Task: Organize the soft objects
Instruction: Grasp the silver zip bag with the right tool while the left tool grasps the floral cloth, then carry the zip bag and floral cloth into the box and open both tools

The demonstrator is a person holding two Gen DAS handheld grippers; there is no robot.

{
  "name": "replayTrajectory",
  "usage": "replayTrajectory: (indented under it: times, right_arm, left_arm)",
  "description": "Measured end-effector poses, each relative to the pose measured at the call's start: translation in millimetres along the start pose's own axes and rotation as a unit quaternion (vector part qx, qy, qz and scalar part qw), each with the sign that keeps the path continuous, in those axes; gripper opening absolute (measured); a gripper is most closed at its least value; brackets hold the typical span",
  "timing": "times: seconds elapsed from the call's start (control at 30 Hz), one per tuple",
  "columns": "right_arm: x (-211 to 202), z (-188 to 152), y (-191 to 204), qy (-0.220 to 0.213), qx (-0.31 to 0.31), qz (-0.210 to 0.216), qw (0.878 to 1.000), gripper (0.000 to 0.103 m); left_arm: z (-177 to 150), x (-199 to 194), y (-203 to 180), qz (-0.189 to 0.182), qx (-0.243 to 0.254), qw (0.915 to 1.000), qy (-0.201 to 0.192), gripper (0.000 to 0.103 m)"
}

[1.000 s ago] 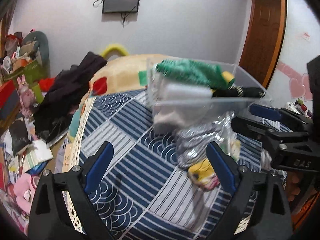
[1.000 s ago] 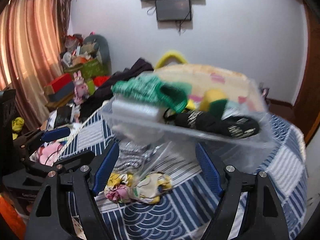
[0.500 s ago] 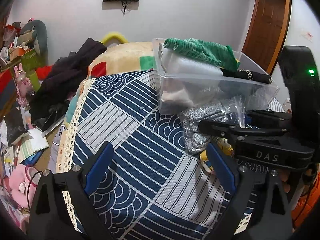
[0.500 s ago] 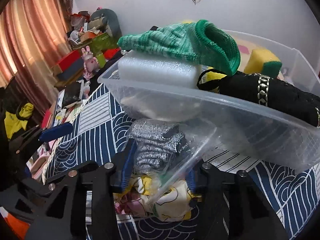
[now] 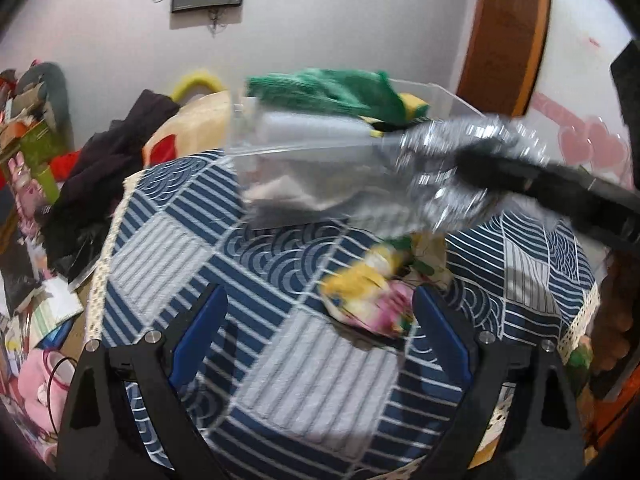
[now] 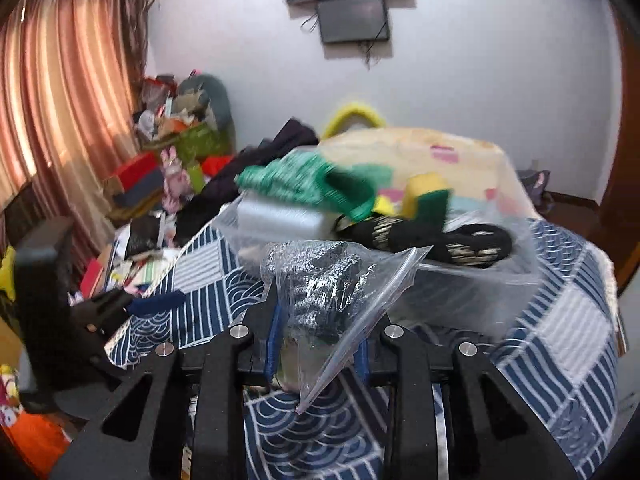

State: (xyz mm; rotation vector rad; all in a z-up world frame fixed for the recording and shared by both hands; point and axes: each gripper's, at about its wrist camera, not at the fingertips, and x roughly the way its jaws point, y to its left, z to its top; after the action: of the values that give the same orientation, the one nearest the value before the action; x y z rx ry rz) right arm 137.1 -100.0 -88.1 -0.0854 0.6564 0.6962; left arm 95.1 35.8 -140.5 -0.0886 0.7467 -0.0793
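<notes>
My right gripper (image 6: 316,344) is shut on a clear plastic bag of silver-grey fabric (image 6: 320,280) and holds it up near the front rim of a clear plastic bin (image 6: 460,280). The bin holds a green knit item (image 6: 304,184), a white foam block (image 6: 280,216), a yellow sponge (image 6: 424,188) and a black band (image 6: 440,240). In the left wrist view the lifted bag (image 5: 452,168) hangs blurred by the bin (image 5: 304,152). My left gripper (image 5: 320,332) is open and empty above the bed, close to a yellow floral cloth (image 5: 372,296).
The blue patterned bedspread (image 5: 200,248) covers the bed. Dark clothes (image 5: 108,168) are heaped at its far left. Clutter and boxes (image 6: 160,168) fill the floor by the curtain (image 6: 60,100). A wooden door (image 5: 504,32) stands at the right.
My right gripper closed on the bagged silver fabric and lifted it off the bed toward the bin. The yellow floral cloth stayed on the bedspread. My left gripper stayed open.
</notes>
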Motion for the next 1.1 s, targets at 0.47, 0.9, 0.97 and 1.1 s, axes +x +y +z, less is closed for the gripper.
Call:
replayTrajectory:
  times: [0.47, 0.9, 0.97, 1.1]
  right_arm:
    - [-27.6, -8.8, -25.9, -0.028, 0.041, -0.016, 0.999, 0.026]
    - [-55.2, 3.5, -28.3, -0.068, 0.036, -0.040, 0.996, 0.026]
    - [-59.7, 8.3, -29.2, -0.078, 0.033, -0.046, 0.995, 0.026]
    - [-63.9, 19.0, -32.0, -0.097, 0.028, -0.060, 0.993, 0.026]
  left_arm:
    - [9.3, 15.5, -25.0, -0.032, 0.010, 0.9993, 0.015, 0.014]
    - [47.9, -53.4, -21.5, -0.030, 0.003, 0.9956, -0.089, 0.013]
    - [59.7, -58.5, -17.5, -0.027, -0.001, 0.9939, -0.107, 0.013]
    - [82.2, -64.5, -12.1, -0.025, -0.010, 0.9908, -0.132, 0.013]
